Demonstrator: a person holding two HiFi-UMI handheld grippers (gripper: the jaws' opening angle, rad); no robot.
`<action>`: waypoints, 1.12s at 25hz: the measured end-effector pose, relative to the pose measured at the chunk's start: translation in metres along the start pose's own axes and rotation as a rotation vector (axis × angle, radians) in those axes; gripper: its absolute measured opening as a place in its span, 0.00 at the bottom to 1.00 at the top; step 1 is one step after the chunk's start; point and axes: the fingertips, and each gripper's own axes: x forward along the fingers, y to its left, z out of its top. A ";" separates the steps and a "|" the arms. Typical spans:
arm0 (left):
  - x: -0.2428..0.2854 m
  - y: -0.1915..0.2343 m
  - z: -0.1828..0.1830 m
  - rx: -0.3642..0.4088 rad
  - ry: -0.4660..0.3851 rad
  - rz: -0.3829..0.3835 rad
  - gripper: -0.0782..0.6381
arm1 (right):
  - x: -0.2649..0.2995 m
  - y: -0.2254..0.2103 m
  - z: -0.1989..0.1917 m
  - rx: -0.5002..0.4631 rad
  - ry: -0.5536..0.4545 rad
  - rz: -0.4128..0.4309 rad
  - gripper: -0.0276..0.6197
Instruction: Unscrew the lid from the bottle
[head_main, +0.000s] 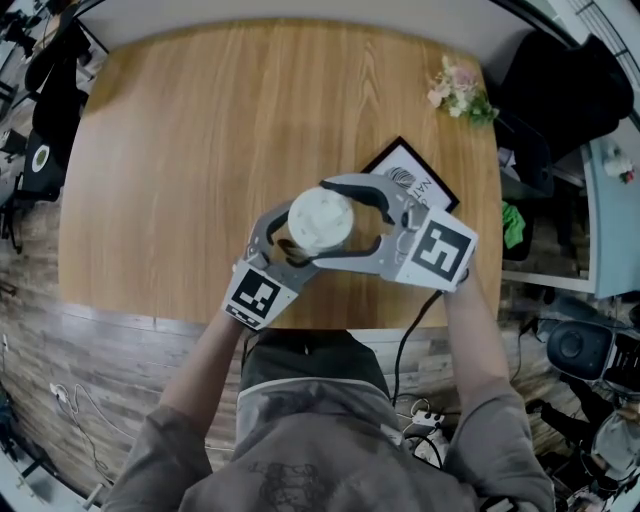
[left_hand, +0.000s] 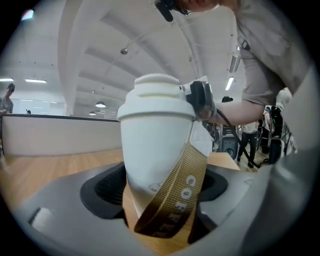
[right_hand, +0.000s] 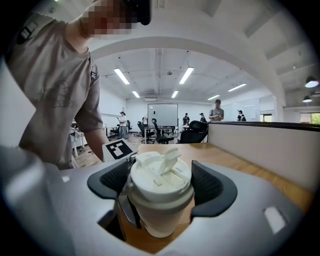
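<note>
The white bottle (left_hand: 150, 145) is held over the near edge of the worktop (head_main: 200, 150), caught between both claws. The left claw (left_hand: 161, 186) grips its lower body with a pad on either side, seemingly to stop it turning; a brown strap (left_hand: 182, 192) hangs across the front. The right claw (right_hand: 161, 184) reaches in from the opposite side and clasps the lid (head_main: 320, 220), well placed to twist it. The lid sits on the bottle, so unscrewing appears unfinished

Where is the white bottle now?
The white bottle is at the head view's centre, between the left gripper and the right gripper, near the table's front edge.
</note>
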 end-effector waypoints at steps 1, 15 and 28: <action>0.000 0.000 0.000 -0.004 -0.001 0.002 0.63 | 0.000 -0.002 0.000 0.034 -0.011 -0.032 0.67; 0.002 -0.001 -0.001 -0.039 -0.007 0.074 0.63 | 0.000 -0.017 -0.011 0.238 -0.094 -0.735 0.85; 0.001 -0.004 -0.001 -0.068 -0.008 0.003 0.63 | 0.006 -0.015 -0.011 0.213 -0.109 -0.410 0.77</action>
